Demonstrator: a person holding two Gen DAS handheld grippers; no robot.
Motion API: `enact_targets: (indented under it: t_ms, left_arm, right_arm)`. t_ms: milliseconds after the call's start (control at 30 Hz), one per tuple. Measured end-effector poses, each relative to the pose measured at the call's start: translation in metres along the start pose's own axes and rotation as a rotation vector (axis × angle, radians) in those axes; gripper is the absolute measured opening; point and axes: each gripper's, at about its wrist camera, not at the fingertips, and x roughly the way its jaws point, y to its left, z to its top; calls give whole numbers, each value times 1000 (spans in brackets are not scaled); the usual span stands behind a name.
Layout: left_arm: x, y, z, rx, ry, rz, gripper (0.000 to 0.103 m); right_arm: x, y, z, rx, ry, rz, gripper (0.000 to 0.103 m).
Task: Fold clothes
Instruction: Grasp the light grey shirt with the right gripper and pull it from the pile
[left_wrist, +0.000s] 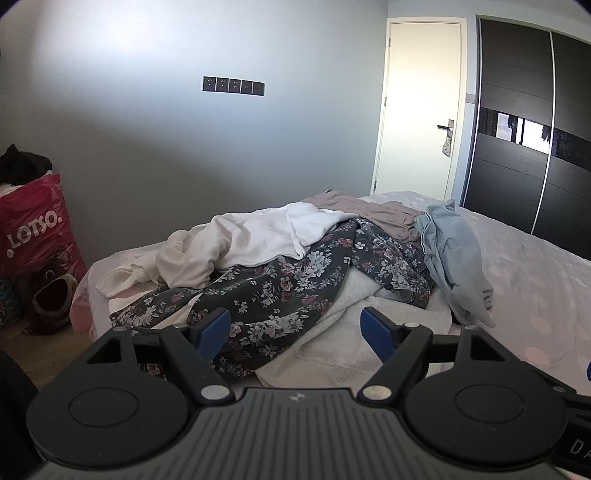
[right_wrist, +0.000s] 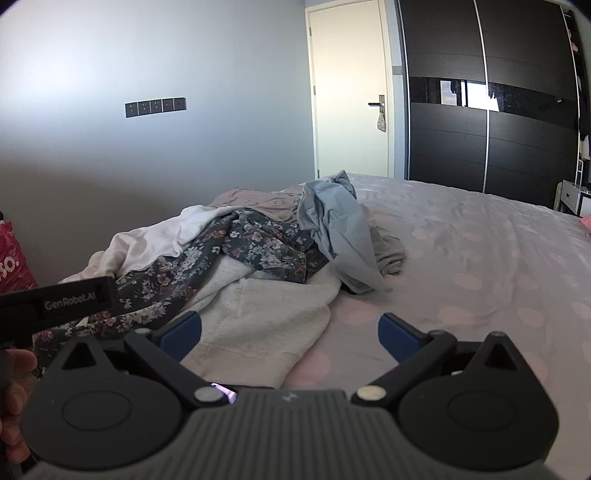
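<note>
left gripper (left_wrist: 295, 325) jaws spread, holding nothing, low centre over dark floral garment (left_wrist: 280, 291) | right gripper (right_wrist: 290, 330) jaws spread, holding nothing, low centre above cream garment (right_wrist: 258, 325) | clothes pile mid-frame on bed (right_wrist: 480, 258): white top (left_wrist: 258, 236), light-blue garment (right_wrist: 336, 225), mauve piece (left_wrist: 354, 206) behind | red bag (left_wrist: 33, 240) at left edge

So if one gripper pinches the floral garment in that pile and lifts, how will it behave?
The floral garment will probably be floppy: it lies in soft folds and would likely hang and stretch out. It may drag the white top lying over it. It looks thin, so probably light; the open left gripper alone likely won't keep it flat.
</note>
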Motion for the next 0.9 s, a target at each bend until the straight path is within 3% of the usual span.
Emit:
enact_targets:
  t_ms: [167, 233, 433, 567, 633, 900]
  left_arm:
    - [15, -10, 6, 12, 85, -24, 77]
    - [23, -16, 10, 11, 108, -38, 77]
    - [53, -40, 25, 80, 93, -74, 77]
    - [75, -45, 19, 64, 93, -110, 77]
    - [87, -49, 13, 69, 108, -105, 77]
    - [140, -58, -9, 120, 278, -76, 75]
  right_arm:
    - [16, -13, 5, -9, 29, -41, 101]
    - [28, -19, 9, -32, 35, -45, 95]
    - [90, -46, 22, -93, 70, -50, 94]
    - [146, -61, 23, -146, 85, -59, 94]
    - [177, -66, 22, -179, 95, -66, 82]
    - [293, -87, 29, -213, 146, -117, 66]
